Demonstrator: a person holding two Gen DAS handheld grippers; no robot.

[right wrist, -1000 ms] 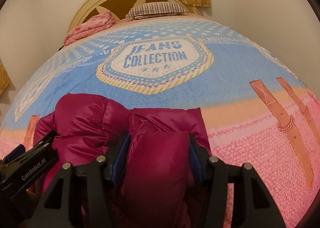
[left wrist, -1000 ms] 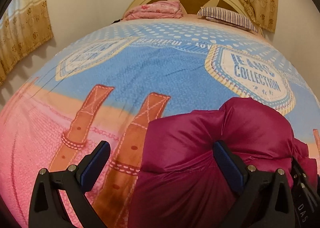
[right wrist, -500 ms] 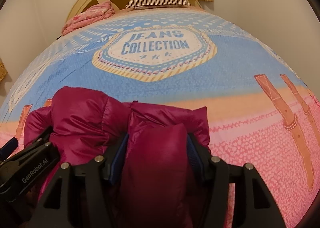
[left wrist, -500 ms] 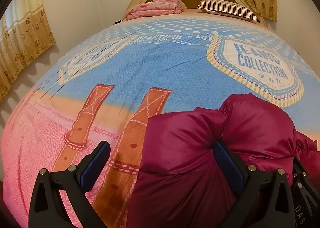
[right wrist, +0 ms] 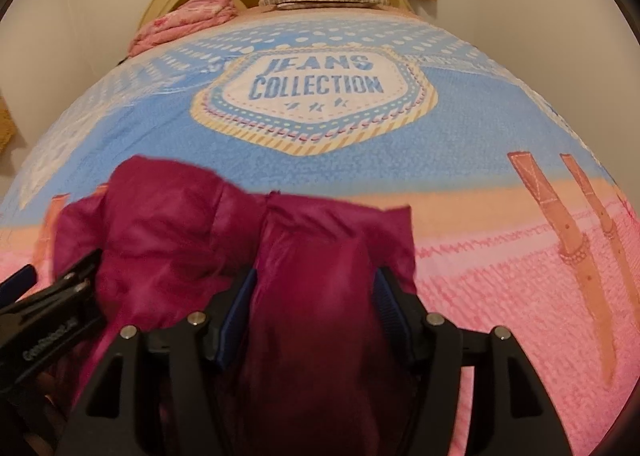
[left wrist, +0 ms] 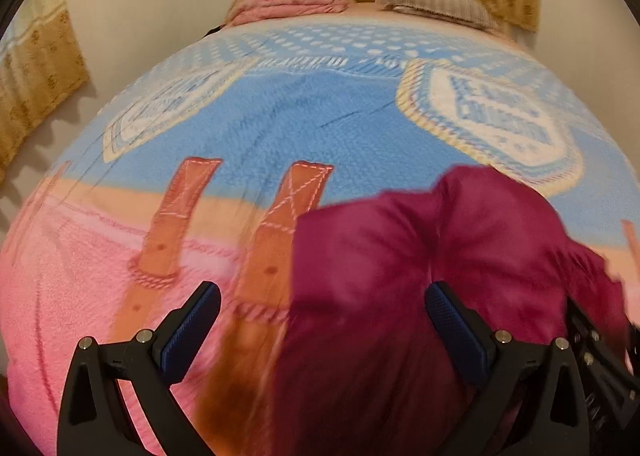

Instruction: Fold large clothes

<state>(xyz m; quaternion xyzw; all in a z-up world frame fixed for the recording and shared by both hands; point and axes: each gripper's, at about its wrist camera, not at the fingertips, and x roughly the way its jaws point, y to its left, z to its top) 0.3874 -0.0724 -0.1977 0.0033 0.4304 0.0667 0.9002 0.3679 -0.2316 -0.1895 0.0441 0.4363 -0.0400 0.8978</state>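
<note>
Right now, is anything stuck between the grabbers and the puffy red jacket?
No. The jacket bulges straight between the right gripper, whose jaws are opening. The left gripper is wide open with the jacket's edge between its fingers. Only bedspread lies around.
</note>
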